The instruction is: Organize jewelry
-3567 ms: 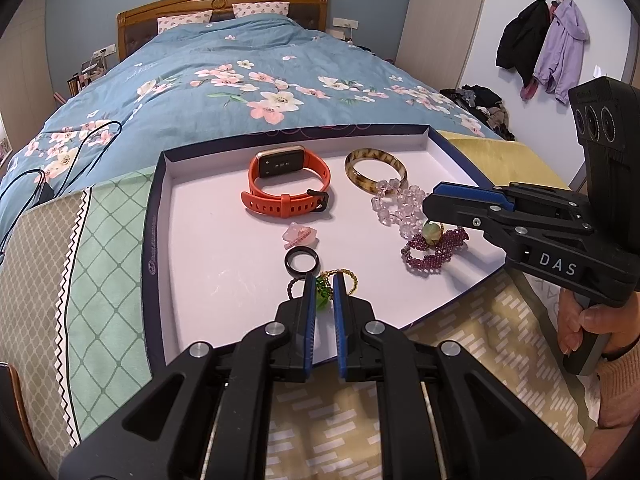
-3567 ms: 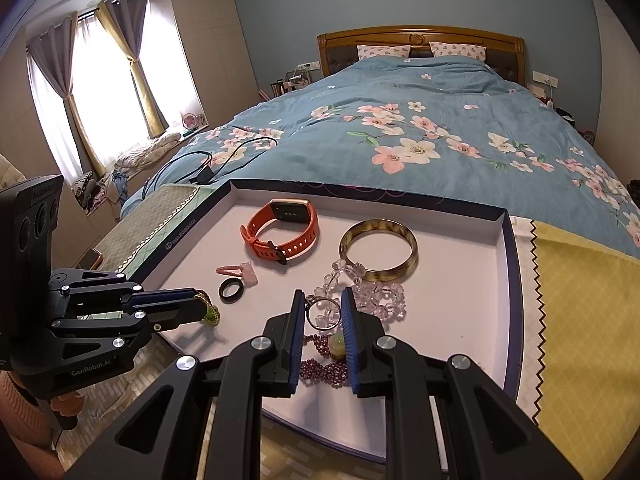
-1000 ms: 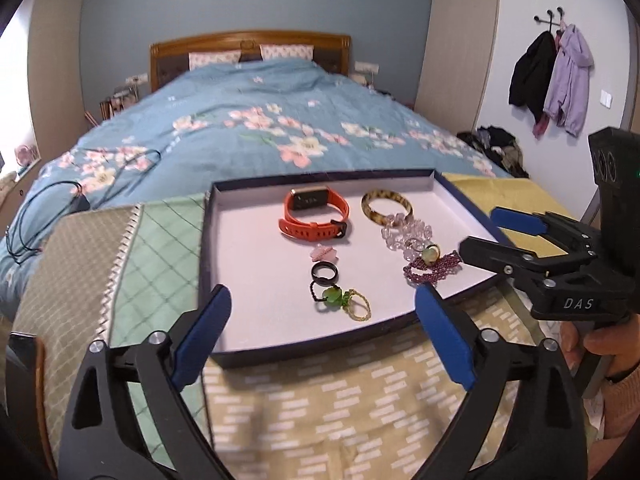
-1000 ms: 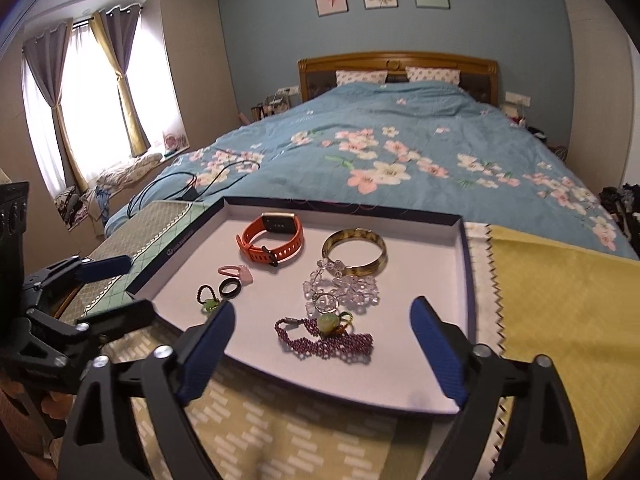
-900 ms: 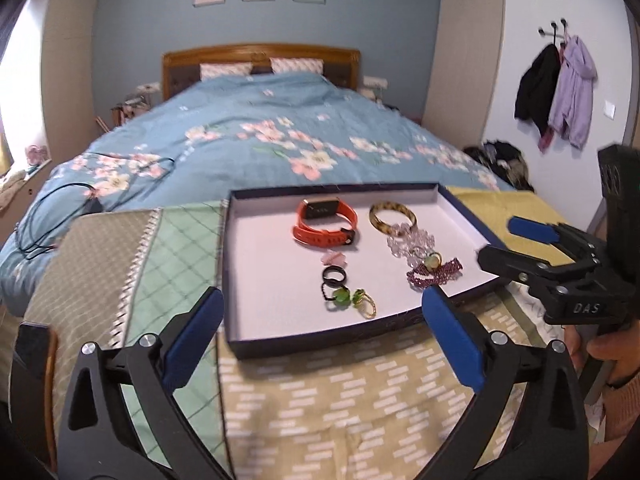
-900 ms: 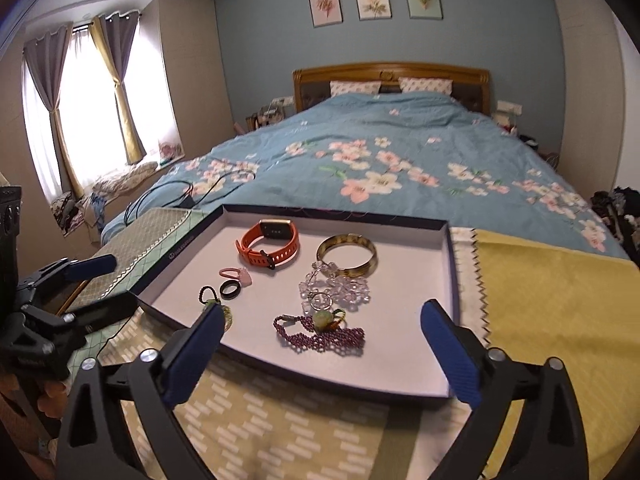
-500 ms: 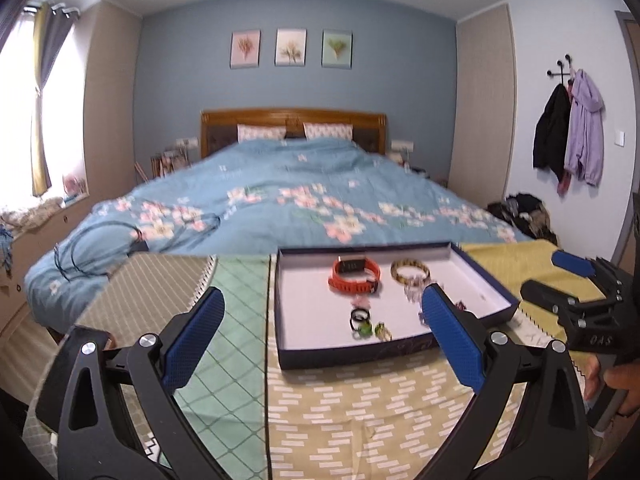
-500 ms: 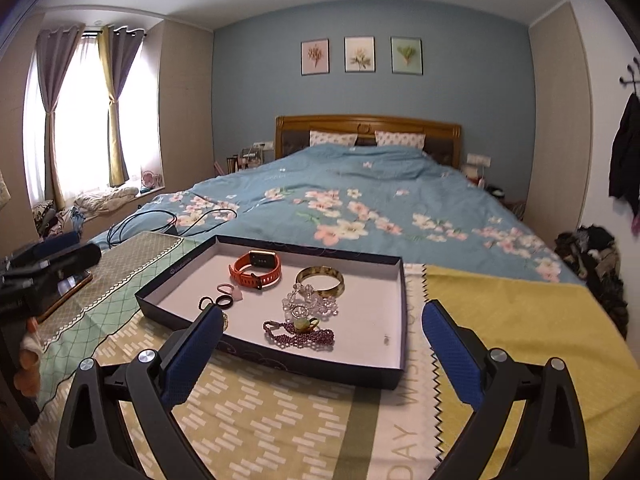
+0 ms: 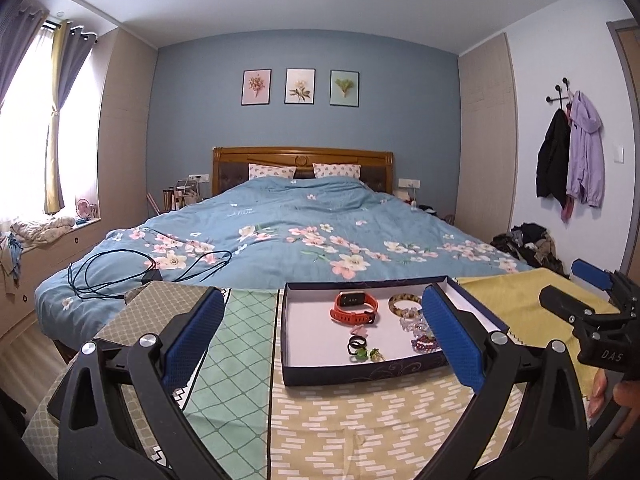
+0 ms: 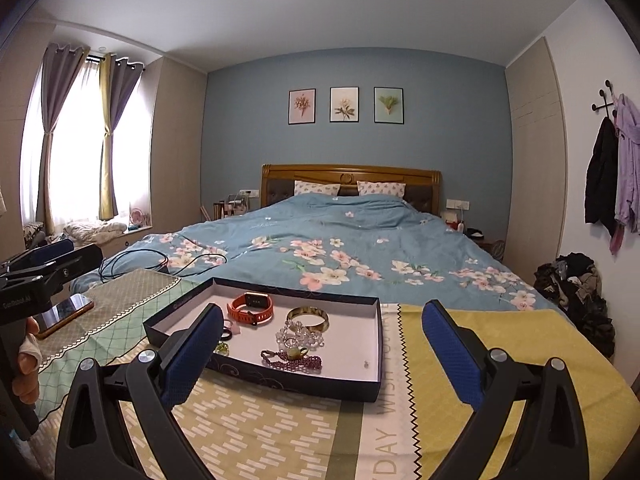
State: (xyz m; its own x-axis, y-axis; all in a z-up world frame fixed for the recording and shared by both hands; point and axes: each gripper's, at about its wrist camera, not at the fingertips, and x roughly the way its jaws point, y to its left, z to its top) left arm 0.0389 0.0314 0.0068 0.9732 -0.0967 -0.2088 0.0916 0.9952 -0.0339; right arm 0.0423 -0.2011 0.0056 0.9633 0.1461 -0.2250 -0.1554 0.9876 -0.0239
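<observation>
While both hand-held grippers, left [image 9: 320, 334] and right [image 10: 322, 350], gape empty, tray [image 10: 280, 376] sits apart

left tongs [image 9: 322, 336]: black frame, blue textured pads, silver screws | right tongs [image 10: 322, 354]: same, white "DAS" marking

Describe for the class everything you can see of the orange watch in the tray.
The orange watch has a rubbery-looking strap with small holes, fastened into a closed loop, and a dark rectangular face in a pale metal-looking frame. It lies on the white floor of the dark blue tray, toward the far left. A tortoiseshell bangle lies apart to its right. Neither gripper touches it.
</observation>
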